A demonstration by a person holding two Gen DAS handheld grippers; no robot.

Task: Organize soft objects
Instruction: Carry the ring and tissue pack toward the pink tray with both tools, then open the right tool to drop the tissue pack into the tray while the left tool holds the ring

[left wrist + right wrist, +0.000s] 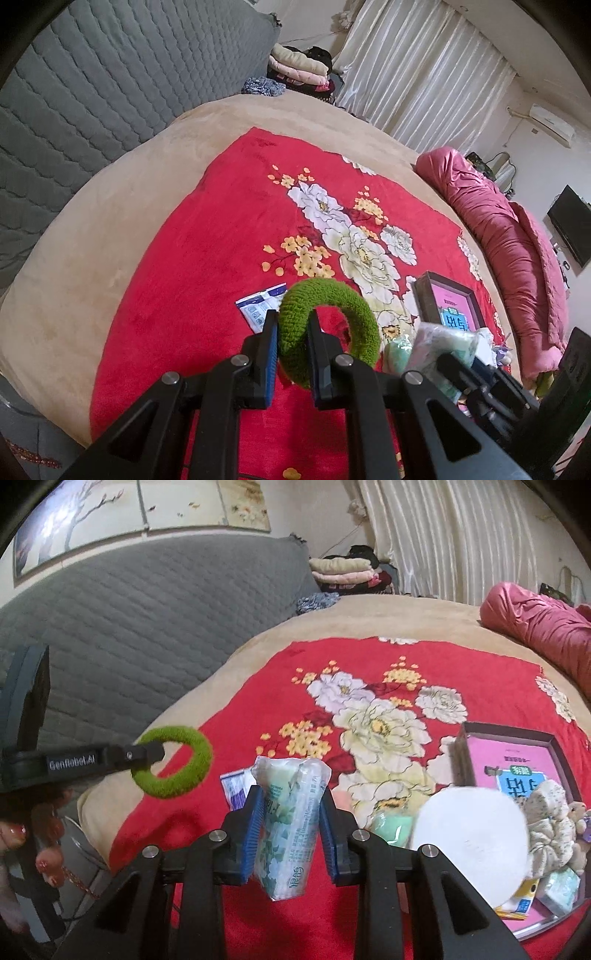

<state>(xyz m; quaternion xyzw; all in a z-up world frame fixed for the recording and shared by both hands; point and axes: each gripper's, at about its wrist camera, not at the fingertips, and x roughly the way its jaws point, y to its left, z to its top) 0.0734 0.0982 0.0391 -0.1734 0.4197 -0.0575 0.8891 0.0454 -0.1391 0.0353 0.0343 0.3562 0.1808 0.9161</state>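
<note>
Nearest the left wrist camera, the left tool (293, 332) is clamped on a fuzzy green ring (328, 328), its blue-padded fingers (271, 354) pressing one side of the ring, which stands upright above the red floral blanket (177, 266). From the right wrist view that same ring (173, 762) hangs at the left, clear of the bed, held at the tip of the left tool (153, 753).

Close to the right wrist camera, the right tool (290, 805) grips a pack of tissues (288, 819) in clear wrap, pads pressing both long sides, the pack upright and lifted off the blanket. In the left view the pack (439, 347) shows at the near right.

On the blanket beneath, a small blue-and-white packet (260, 302) lies just beyond the ring. To the right sits a dark-rimmed tray (554, 746) holding a pink box (495, 760), a speckled cream scrunchie (550, 819) and small packets; a white round blur (469, 842) hides part of it. A pale green soft item (388, 823) lies just left of the tray. At the far right of the bed rests a rolled pink quilt (509, 236).
</note>
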